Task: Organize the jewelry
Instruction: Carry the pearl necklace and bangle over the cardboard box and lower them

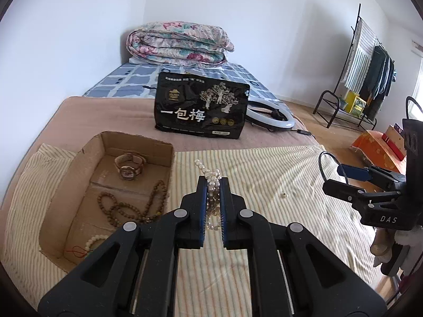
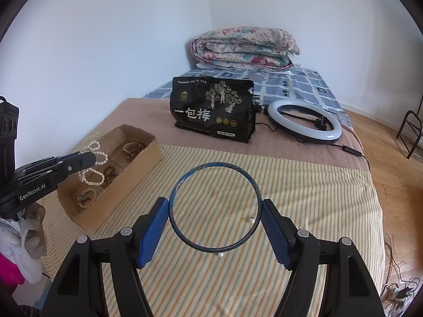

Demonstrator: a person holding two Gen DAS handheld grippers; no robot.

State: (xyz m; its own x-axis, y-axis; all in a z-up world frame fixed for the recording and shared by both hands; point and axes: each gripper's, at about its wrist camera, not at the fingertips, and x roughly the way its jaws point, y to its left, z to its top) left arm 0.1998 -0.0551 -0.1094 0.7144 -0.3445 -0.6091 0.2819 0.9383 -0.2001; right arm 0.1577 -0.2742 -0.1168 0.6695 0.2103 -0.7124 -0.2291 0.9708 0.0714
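My left gripper (image 1: 213,182) is shut on a white pearl necklace (image 1: 211,177) and holds it above the striped cloth, just right of the cardboard box (image 1: 169,158). In the right wrist view the necklace (image 2: 92,163) hangs in loops over the box (image 2: 142,161). The box holds a watch (image 1: 129,167), a brown bead string (image 1: 132,208) and a pale bead bracelet (image 1: 95,239). My right gripper (image 2: 214,208) is shut on a dark blue bangle (image 2: 215,169), held by its sides above the cloth. The right gripper also shows in the left wrist view (image 1: 341,177).
A black snack bag (image 1: 202,105) stands behind the cloth, with a ring light (image 2: 304,121) to its right. A folded floral quilt (image 1: 179,43) lies at the bed's far end. Small loose pearls (image 2: 252,220) lie on the striped cloth (image 2: 317,211). A clothes rack (image 1: 370,66) stands at right.
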